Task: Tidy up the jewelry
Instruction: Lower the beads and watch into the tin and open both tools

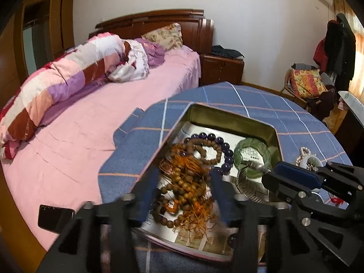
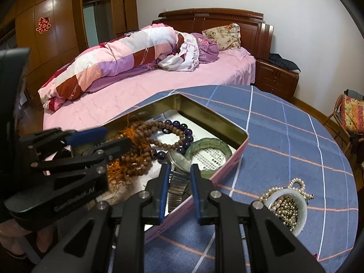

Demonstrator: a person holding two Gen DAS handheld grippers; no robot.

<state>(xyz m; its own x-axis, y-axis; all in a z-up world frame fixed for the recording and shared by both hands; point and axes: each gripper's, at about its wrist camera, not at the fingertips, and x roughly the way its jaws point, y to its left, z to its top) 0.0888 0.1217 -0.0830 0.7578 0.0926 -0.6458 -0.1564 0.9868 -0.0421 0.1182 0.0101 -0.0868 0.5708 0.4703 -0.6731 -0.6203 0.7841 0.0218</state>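
An open tin (image 1: 229, 113) (image 2: 211, 116) with a gold inside sits on a blue checked tablecloth (image 2: 284, 136). It holds brown wooden bead strands with orange tassels (image 1: 186, 182) (image 2: 138, 157), a purple bead bracelet (image 1: 227, 153) (image 2: 184, 128) and a green jade bangle (image 1: 252, 150) (image 2: 210, 143). My left gripper (image 1: 184, 188) (image 2: 118, 137) stands open over the tin, the wooden beads lying loose between its fingers. My right gripper (image 2: 179, 182) (image 1: 269, 173) is shut on the band of a silver metal watch (image 2: 178, 179) (image 1: 252, 165) at the tin's near right corner.
A white bangle heaped with pearl and gold bead strings (image 2: 286, 202) (image 1: 307, 159) lies on the cloth right of the tin. A dark phone (image 1: 55, 215) rests on the pink bed (image 1: 91, 125) to the left. A chair with a cushion (image 1: 307, 84) stands at the far right.
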